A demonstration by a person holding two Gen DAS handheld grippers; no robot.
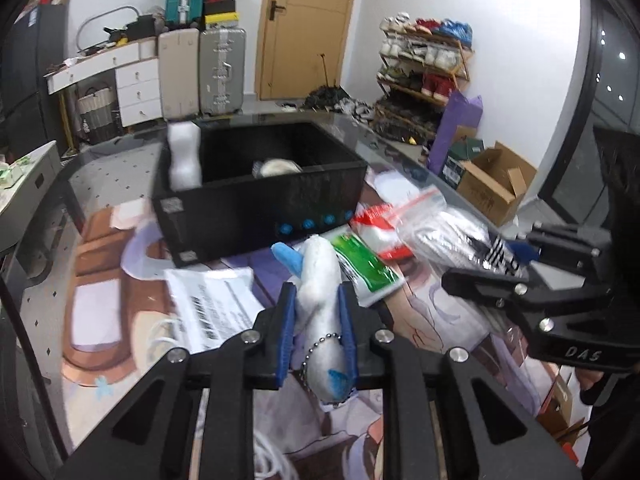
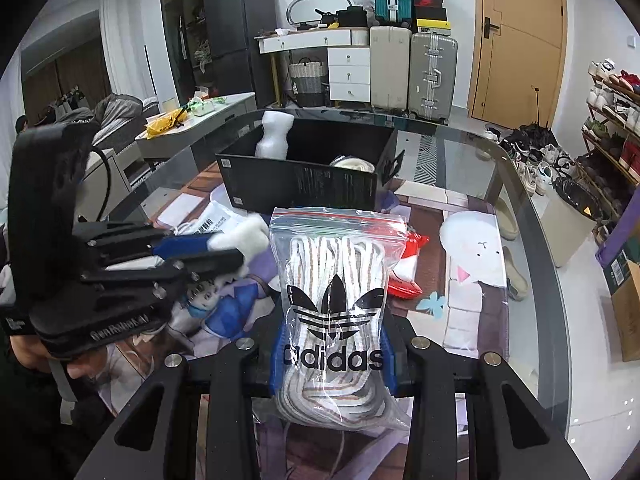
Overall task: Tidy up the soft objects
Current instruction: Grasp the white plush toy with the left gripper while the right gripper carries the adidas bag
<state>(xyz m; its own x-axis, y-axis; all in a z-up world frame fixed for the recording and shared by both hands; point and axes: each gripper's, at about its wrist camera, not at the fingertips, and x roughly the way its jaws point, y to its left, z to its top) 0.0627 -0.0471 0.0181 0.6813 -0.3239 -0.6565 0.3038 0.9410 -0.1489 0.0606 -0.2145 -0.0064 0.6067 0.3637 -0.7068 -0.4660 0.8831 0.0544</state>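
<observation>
Two soft things are in our grasp at once, each raised above the printed mat [image 2: 472, 304]. On the left, our left gripper [image 1: 318, 322] pinches a small white plush toy [image 1: 320, 280] between its blue pads [image 1: 285, 320]; the body bulges out ahead of the fingertips and a bead chain [image 1: 320, 346] dangles behind them. We judge it very light and squashy, so the mid-body hold suits it. On the right, our right gripper [image 2: 332, 354] clamps a zip bag of white laces [image 2: 334, 280] low down, near its printed logo, with most of the bag standing up beyond the fingers. We judge the plastic slick and floppy, likely to slump or slide. Ahead of both fingertips sits the open black box [image 2: 304, 184], holding a white foam piece [image 2: 274, 138] and a pale bundle [image 1: 276, 168].
</observation>
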